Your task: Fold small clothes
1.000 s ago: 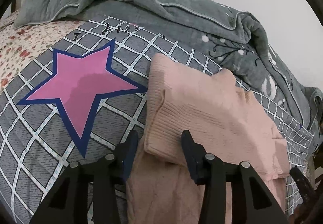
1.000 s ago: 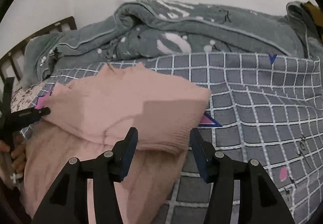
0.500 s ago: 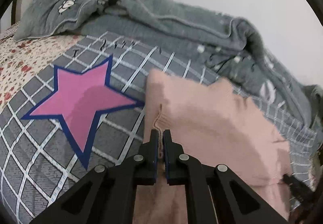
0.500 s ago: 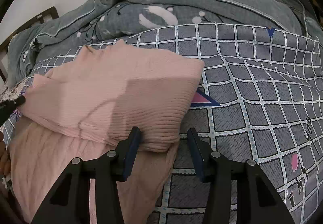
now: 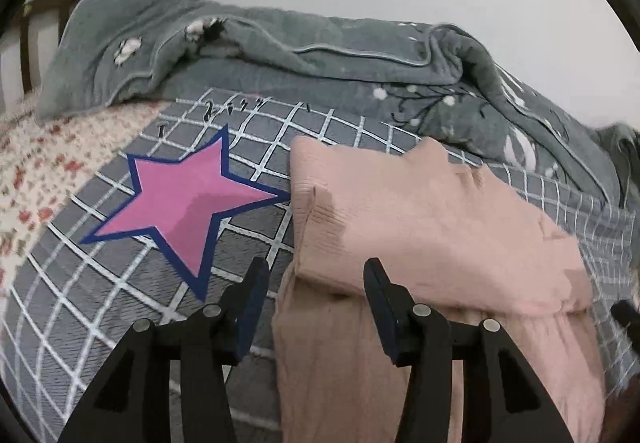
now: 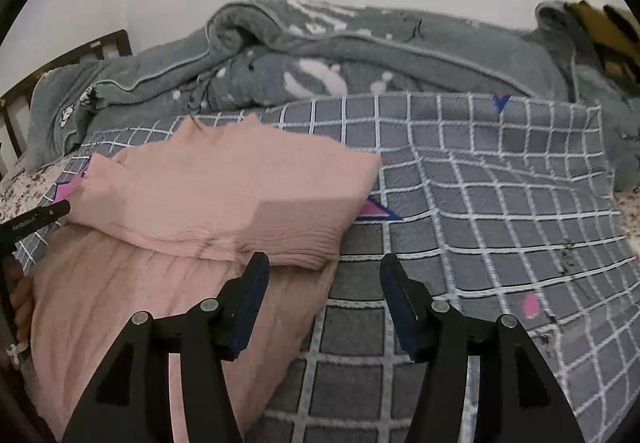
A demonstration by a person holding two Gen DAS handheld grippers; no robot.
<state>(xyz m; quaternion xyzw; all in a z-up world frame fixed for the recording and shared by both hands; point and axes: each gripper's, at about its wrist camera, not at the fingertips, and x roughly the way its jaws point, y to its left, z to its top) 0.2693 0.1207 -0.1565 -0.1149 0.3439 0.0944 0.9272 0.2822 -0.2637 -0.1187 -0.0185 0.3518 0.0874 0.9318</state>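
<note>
Your left gripper (image 5: 314, 299) hangs over the near left corner of the pink garment (image 5: 420, 227), and its jaws are opening. The folded edge of the knit lies between the fingers, at about 12 o'clock from their tips, but neither pad presses on it. The left finger (image 5: 250, 303) stands over the grey checked sheet (image 5: 120, 303), just beside the cloth's left edge; the other finger is over the pink fabric.

Your right gripper (image 6: 324, 297) is also spreading its jaws, with nothing gripped. In its view the garment's near right corner (image 6: 304, 243) sits at about 11 o'clock from the fingertips, close to the left finger, while the right finger hangs over bare checked sheet.

The garment lies on the bed with its upper part folded down over a looser, lighter pink layer that runs toward you at 6 o'clock. A pink star with a blue border (image 5: 188, 207) is printed on the sheet at 9 o'clock from the garment in the left view, one point touching the cloth's edge. A rumpled grey blanket (image 5: 320, 59) is heaped at 12 o'clock, against the white wall. A floral cover (image 5: 44, 171) shows at the far left.

In the right view, your other gripper's black tip (image 6: 38, 221) enters at 9 o'clock, beside the garment's left side.
</note>
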